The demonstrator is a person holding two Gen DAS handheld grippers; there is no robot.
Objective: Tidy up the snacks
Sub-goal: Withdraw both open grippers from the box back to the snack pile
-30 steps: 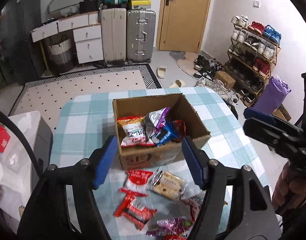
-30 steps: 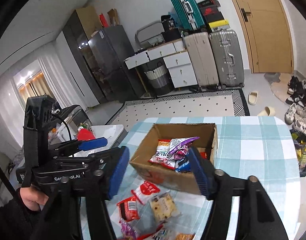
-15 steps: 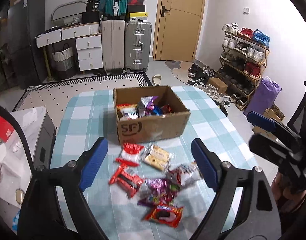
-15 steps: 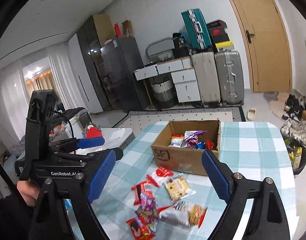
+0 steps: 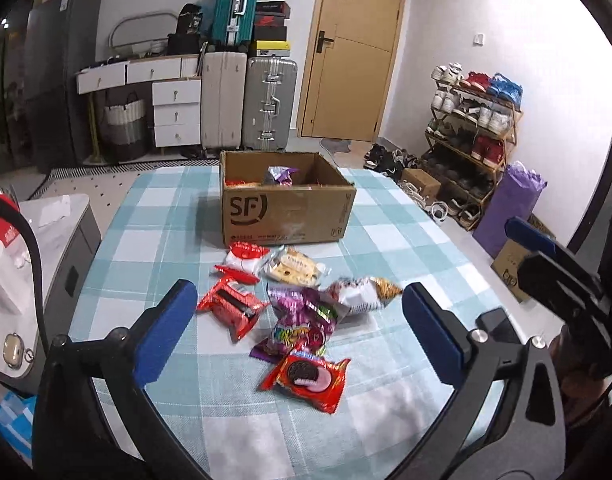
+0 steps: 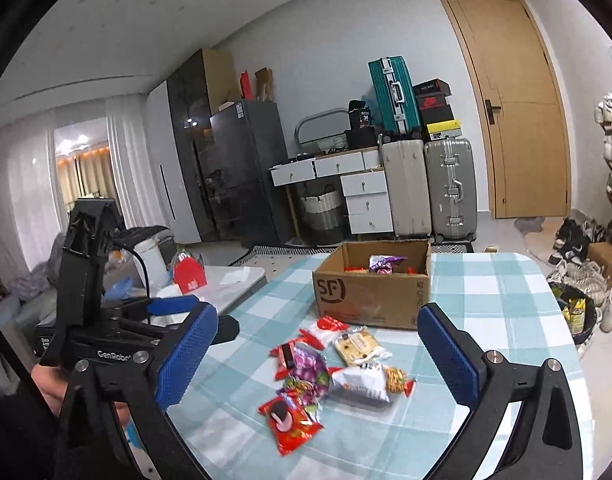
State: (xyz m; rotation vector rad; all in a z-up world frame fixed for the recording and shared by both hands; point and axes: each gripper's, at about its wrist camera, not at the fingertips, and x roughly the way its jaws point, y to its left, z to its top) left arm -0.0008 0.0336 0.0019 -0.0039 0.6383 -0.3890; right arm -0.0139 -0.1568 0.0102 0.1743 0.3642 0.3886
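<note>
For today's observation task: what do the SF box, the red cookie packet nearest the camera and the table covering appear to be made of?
SF box: corrugated cardboard, matte brown, with raw cut edges and a printed logo.
Red cookie packet: thin plastic or foil film, glossy, with crinkles and crimped ends.
Table covering: probably woven cloth, though coated vinyl is possible; teal and white check, little shine.

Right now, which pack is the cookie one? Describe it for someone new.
On the checked tablecloth, find the SF cardboard box; loose snacks lie in front of it. The cookie pack lies farthest from the box: red, picturing a dark round sandwich cookie.
</note>
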